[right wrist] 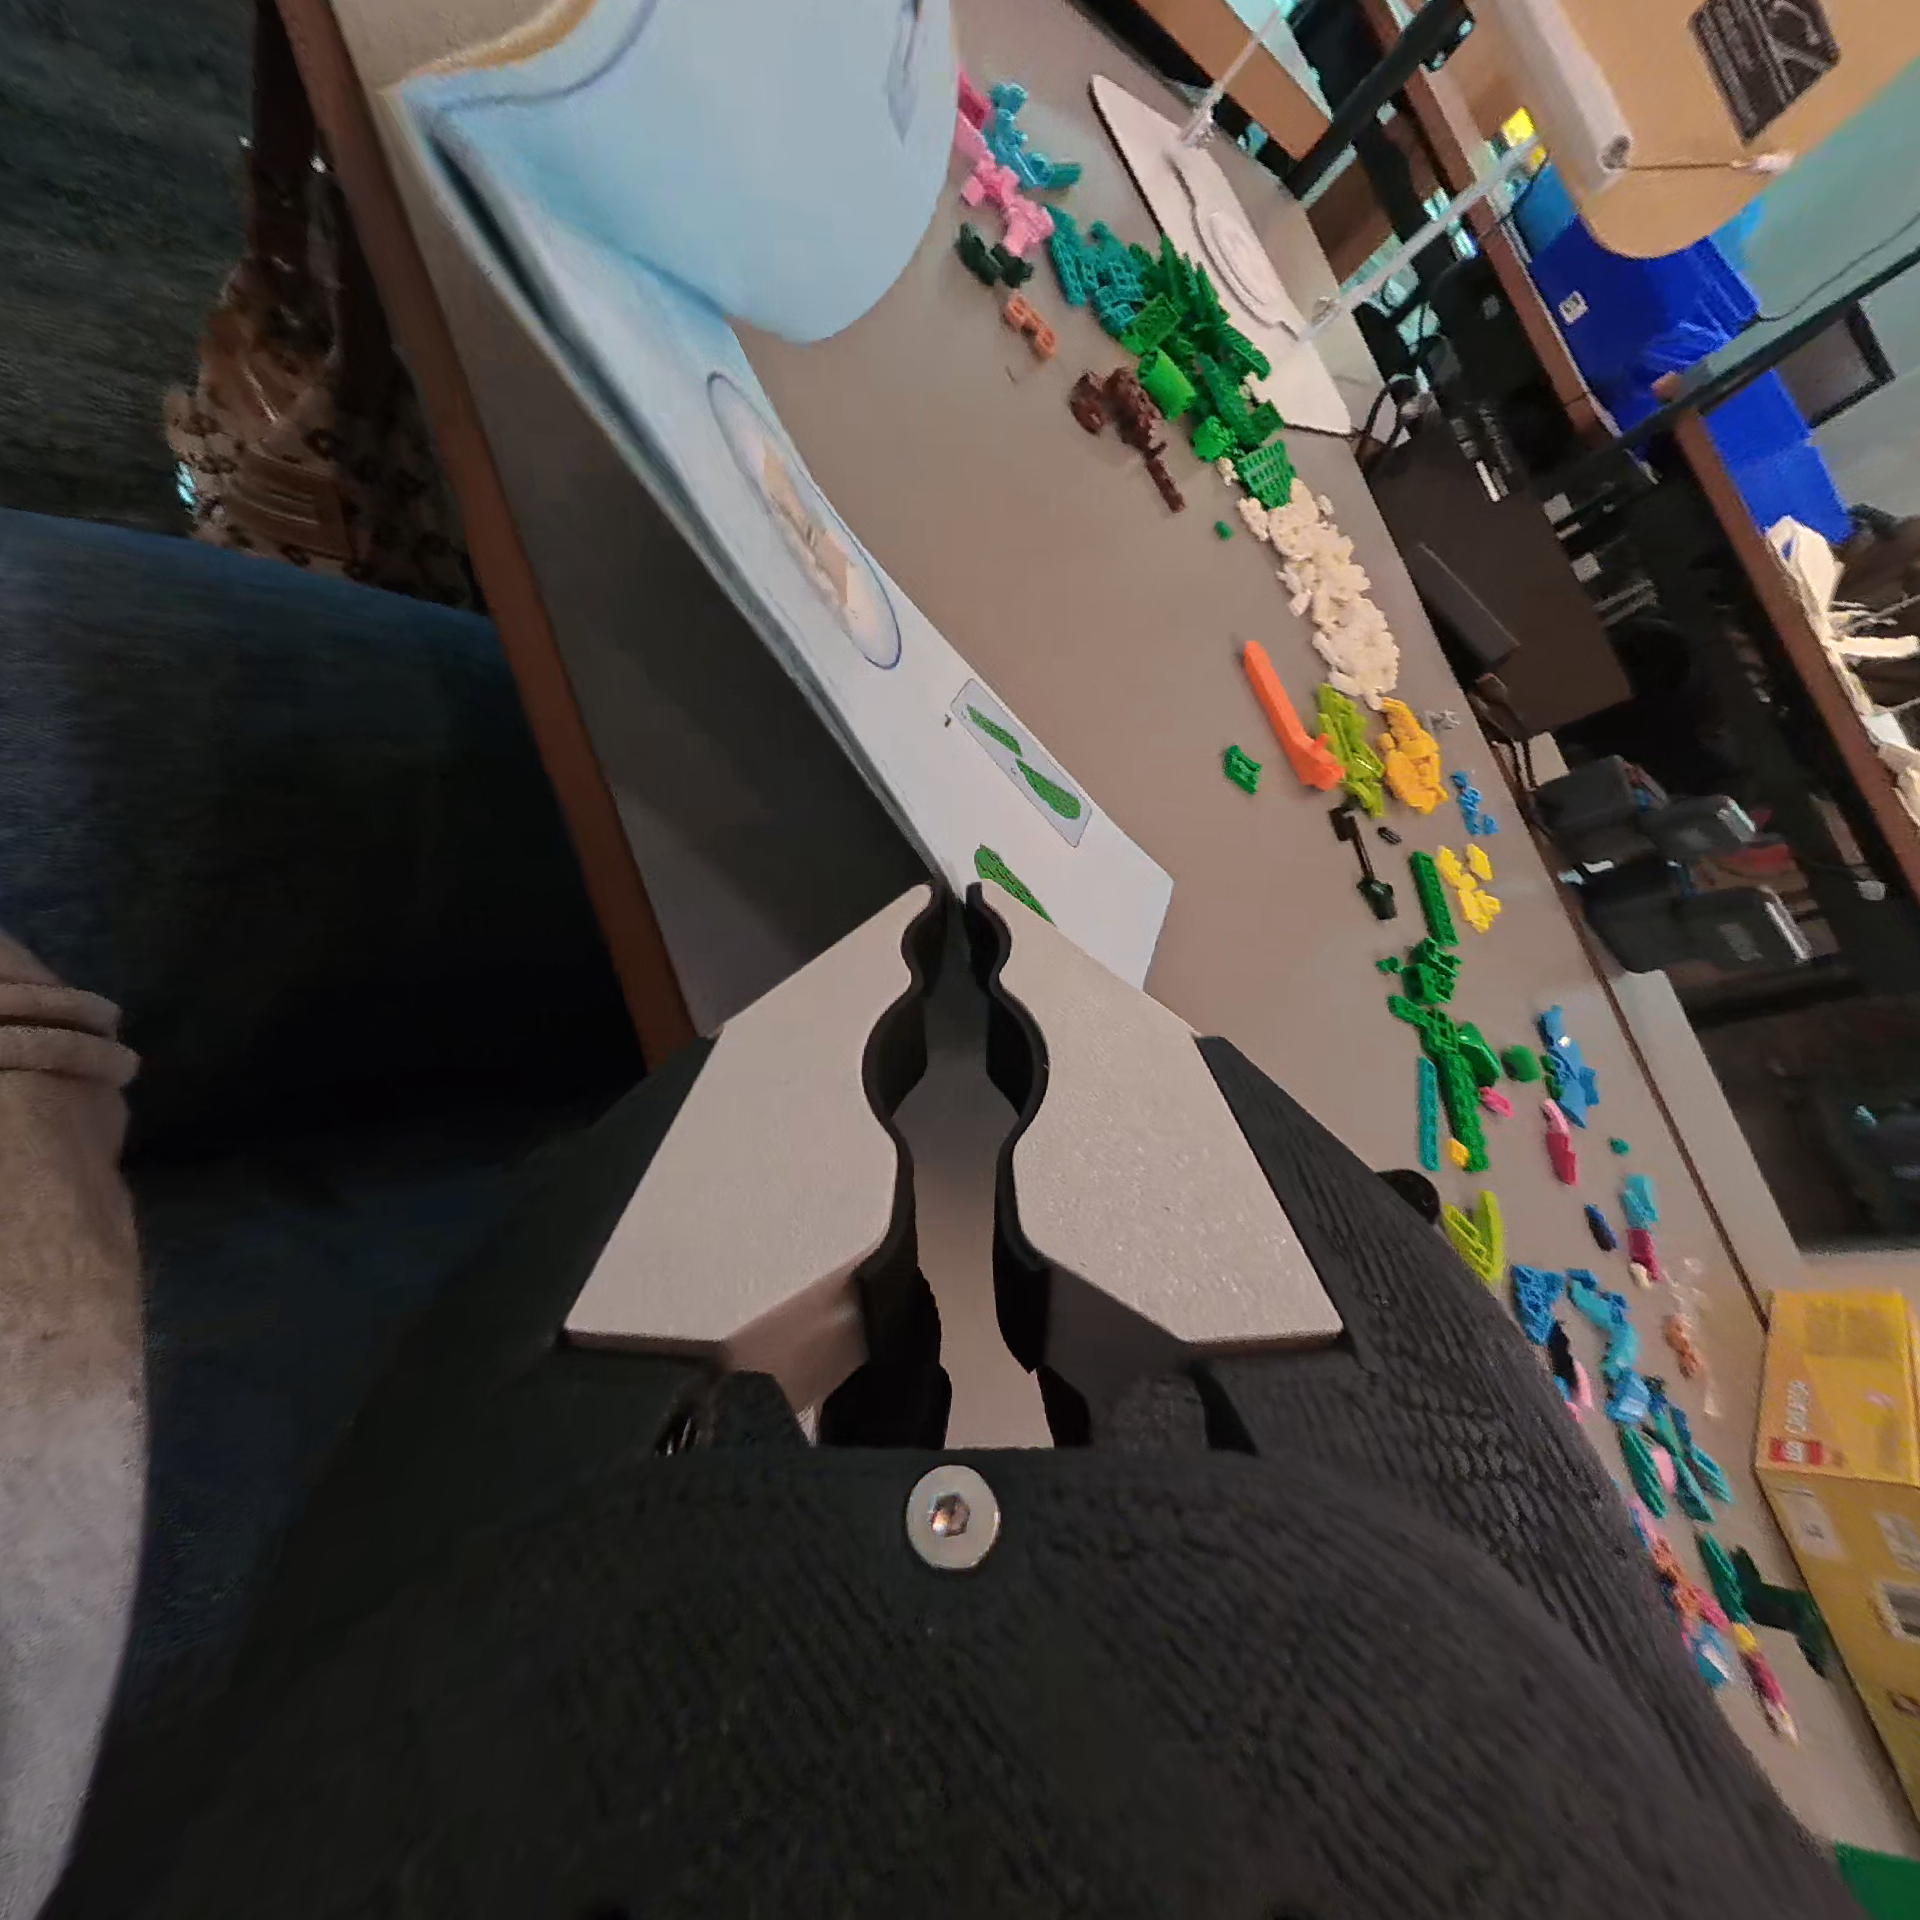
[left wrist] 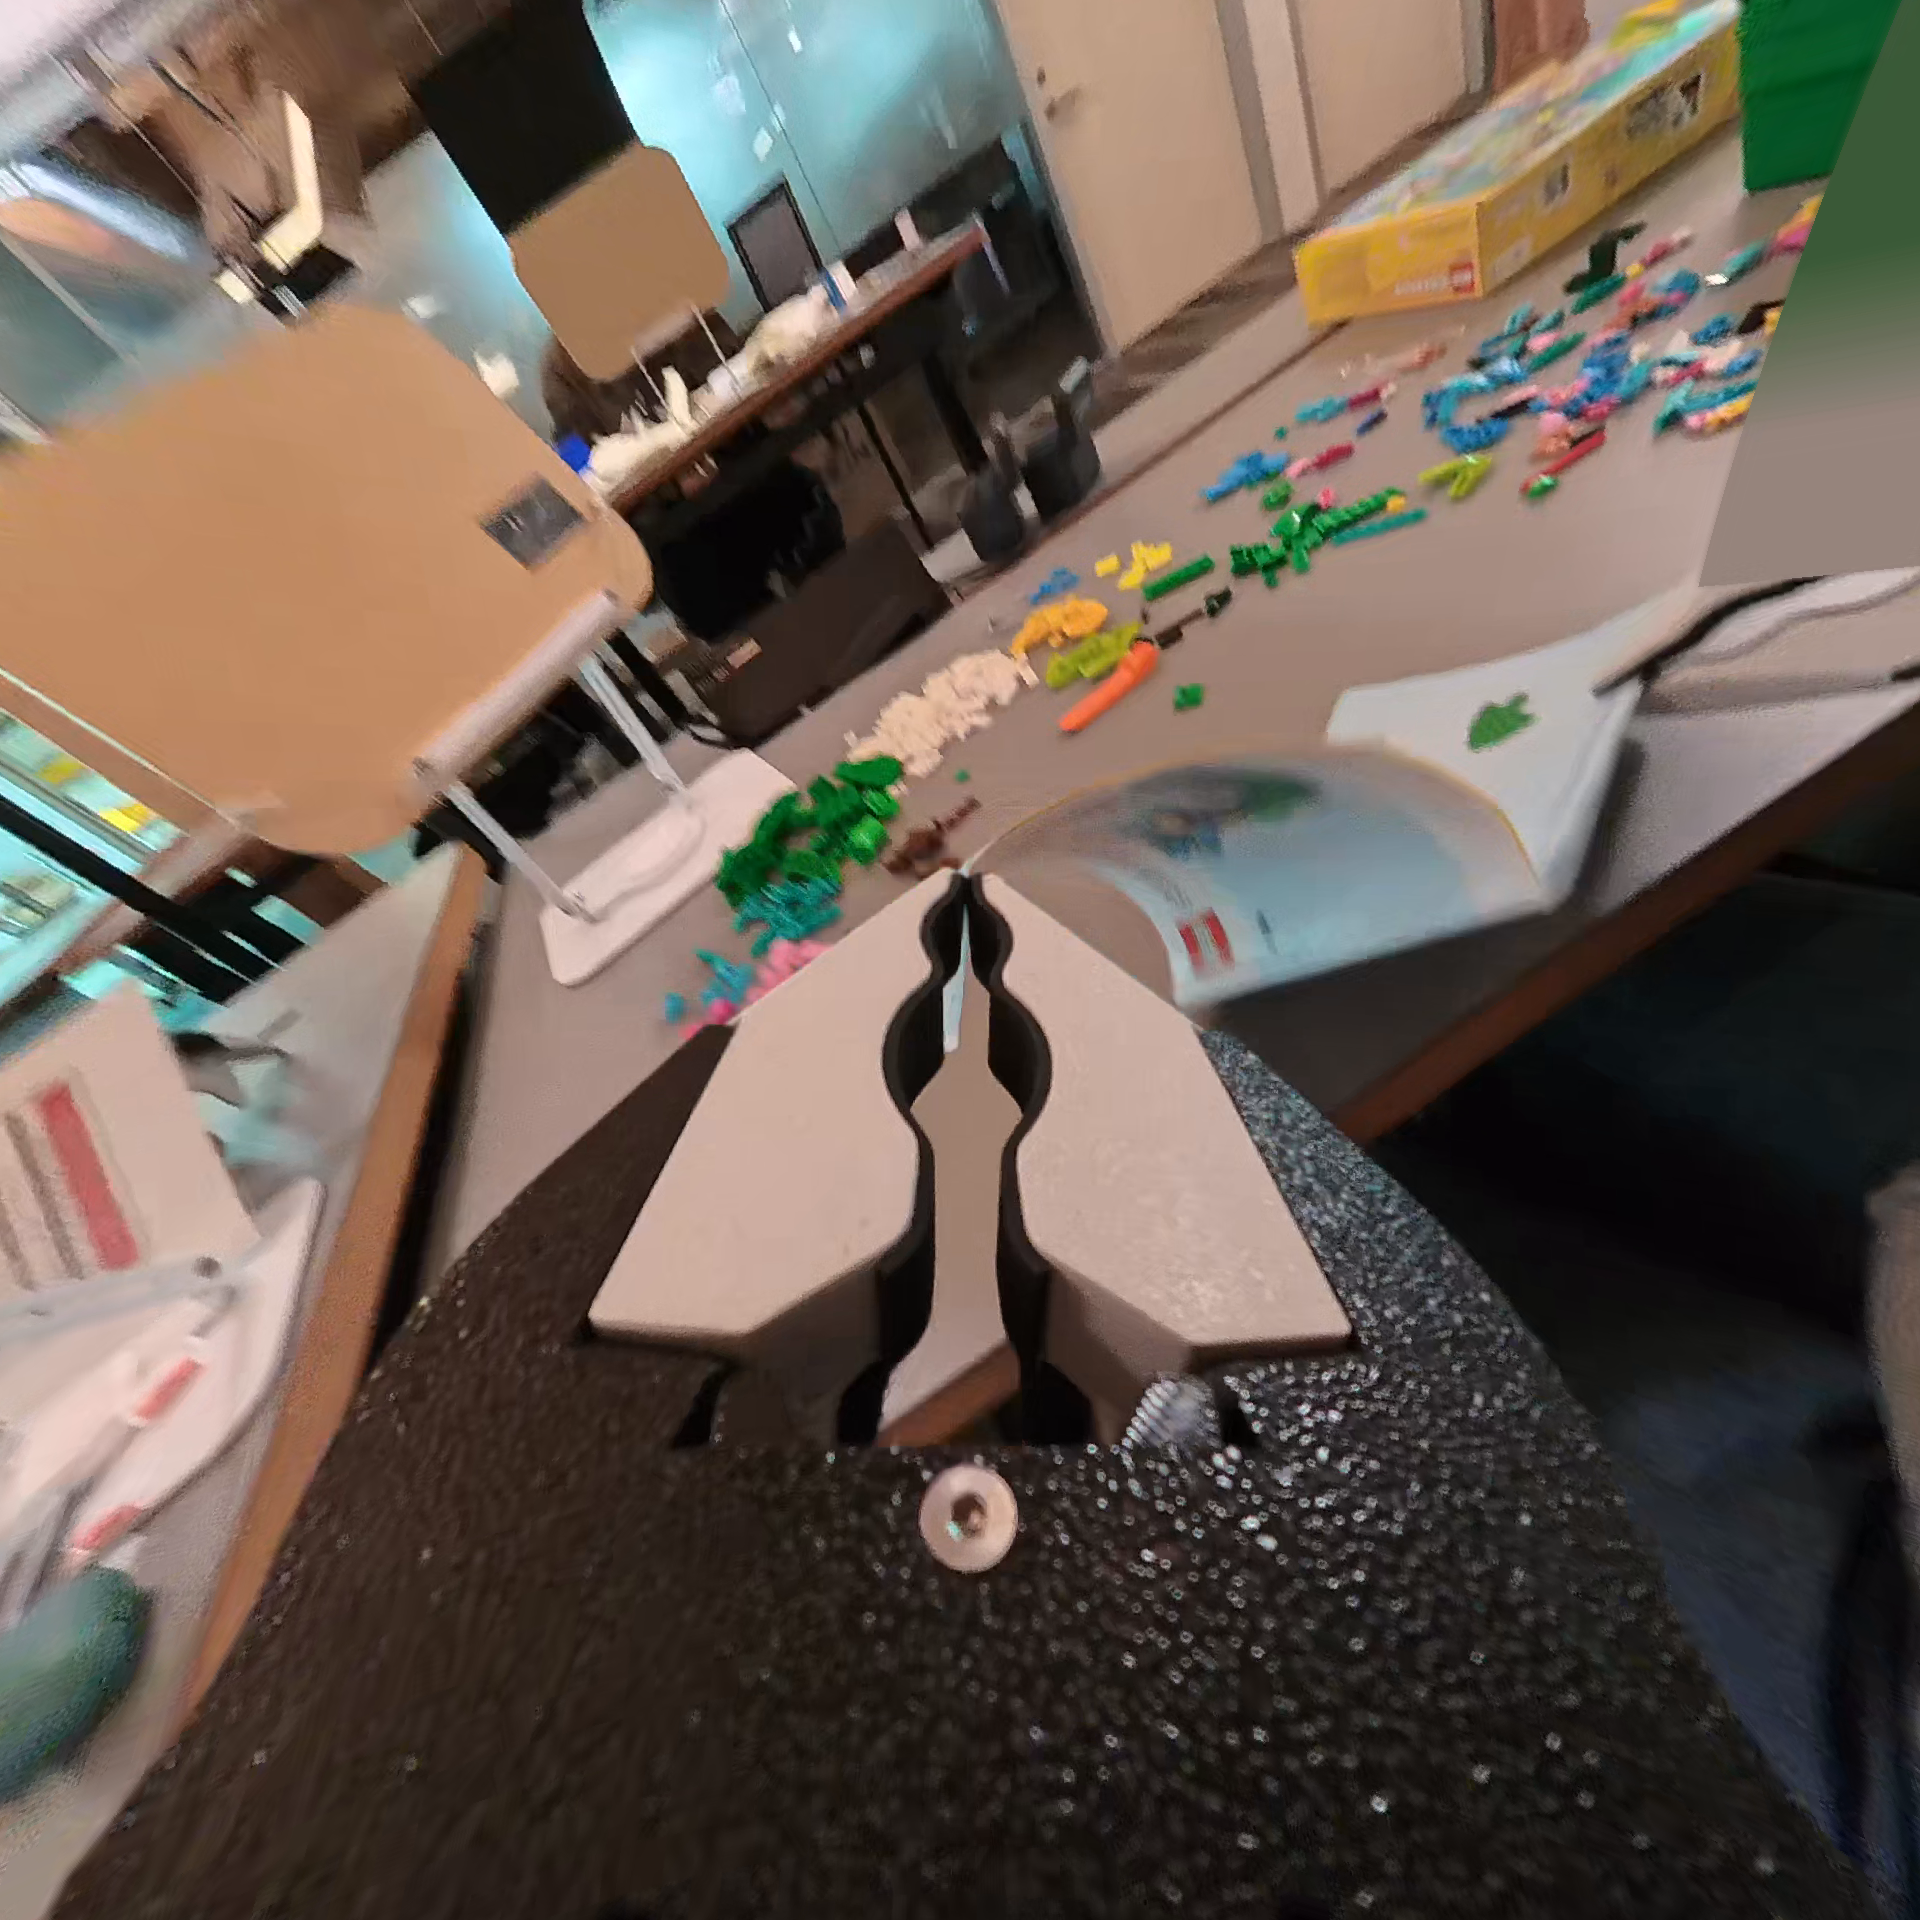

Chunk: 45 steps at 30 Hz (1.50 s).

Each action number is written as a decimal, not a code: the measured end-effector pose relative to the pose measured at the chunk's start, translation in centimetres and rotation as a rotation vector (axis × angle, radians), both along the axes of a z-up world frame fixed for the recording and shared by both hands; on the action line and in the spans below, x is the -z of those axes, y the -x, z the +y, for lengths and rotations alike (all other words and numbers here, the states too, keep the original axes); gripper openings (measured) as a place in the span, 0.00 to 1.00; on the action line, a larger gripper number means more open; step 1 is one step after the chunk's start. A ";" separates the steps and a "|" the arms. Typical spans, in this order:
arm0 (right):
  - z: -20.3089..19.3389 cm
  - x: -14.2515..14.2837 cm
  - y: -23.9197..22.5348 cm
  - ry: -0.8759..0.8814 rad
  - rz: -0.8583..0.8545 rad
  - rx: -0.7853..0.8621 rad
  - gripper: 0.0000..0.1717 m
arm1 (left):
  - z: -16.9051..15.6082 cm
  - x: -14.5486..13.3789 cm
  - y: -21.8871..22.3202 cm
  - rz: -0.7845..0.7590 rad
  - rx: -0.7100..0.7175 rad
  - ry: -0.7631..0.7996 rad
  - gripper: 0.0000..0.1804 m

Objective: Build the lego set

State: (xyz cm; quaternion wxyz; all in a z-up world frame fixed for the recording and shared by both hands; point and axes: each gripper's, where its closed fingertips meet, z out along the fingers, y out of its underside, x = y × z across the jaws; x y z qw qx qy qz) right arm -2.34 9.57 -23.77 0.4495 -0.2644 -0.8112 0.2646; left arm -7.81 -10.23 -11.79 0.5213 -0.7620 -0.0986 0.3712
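Left wrist view: at the frame's centre the left gripper (left wrist: 964,883) is pinched closed on the edge of a booklet page (left wrist: 1247,852), which arches up and to the right from the fingertips back to the open instruction booklet (left wrist: 1496,769) lying near the table's front edge.

Right wrist view: the right gripper (right wrist: 956,899) sits at centre frame with its jaws drawn nearly together at the lower corner of the same booklet (right wrist: 935,748); whether they grip paper cannot be told. The lifted page (right wrist: 748,177) curls at upper left.

Judged from this, a sharp pull could tear or crease the thin page, or let it slip free; the booklet could slide off the nearby table edge (left wrist: 1558,997).

Beyond the booklet, sorted piles of small bricks (left wrist: 810,831) run diagonally toward upper right: green, white, yellow, blue, with an orange tool (left wrist: 1107,686) among them. A yellow box (left wrist: 1507,218) lies far upper right and a clear stand (left wrist: 623,883) at left. None blocks the page.
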 end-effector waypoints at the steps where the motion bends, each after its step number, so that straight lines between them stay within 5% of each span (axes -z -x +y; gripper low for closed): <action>1: 0.5 0.0 0.1 -0.007 -0.004 0.014 0.01 | 0.0 1.1 -0.1 -0.049 0.007 0.008 0.00; 6: 1.7 -0.6 0.6 -0.029 0.012 0.039 0.00 | -0.3 5.9 -0.4 -0.274 0.010 0.068 0.21; 10: 2.1 -1.2 1.1 -0.066 0.045 0.047 0.00 | 0.0 6.4 -1.3 -0.390 0.056 0.016 0.33; 15: 2.1 -2.9 2.7 -0.041 0.081 0.091 0.00 | 5.4 3.7 -8.7 -0.746 0.568 -0.298 0.04; 17: 1.6 -3.5 3.4 -0.050 0.100 0.087 0.00 | 7.5 3.5 -9.9 -0.906 0.670 -0.416 0.05; 25: -0.8 -4.4 4.4 -0.241 0.211 0.021 0.00 | 12.9 6.5 -2.9 -1.379 0.402 -0.883 0.51; 31: -0.3 -4.8 4.7 -0.193 0.244 0.031 0.00 | 13.3 8.1 -4.6 -1.504 0.385 -0.919 0.50; 36: -1.8 -4.8 3.9 -0.258 0.305 -0.052 0.00 | 13.5 8.1 -1.8 -1.483 0.291 -1.079 0.59; 40: -2.8 -4.6 2.9 -0.348 0.356 -0.123 0.00 | 14.0 7.6 -0.1 -1.537 0.317 -1.243 0.42; 43: -2.7 -4.9 2.4 -0.313 0.370 -0.143 0.01 | 14.0 7.0 0.4 -1.557 0.390 -1.351 0.09; 45: -2.2 -5.8 2.1 -0.127 0.346 -0.125 0.17 | 14.5 7.7 0.4 -1.564 0.362 -1.309 0.02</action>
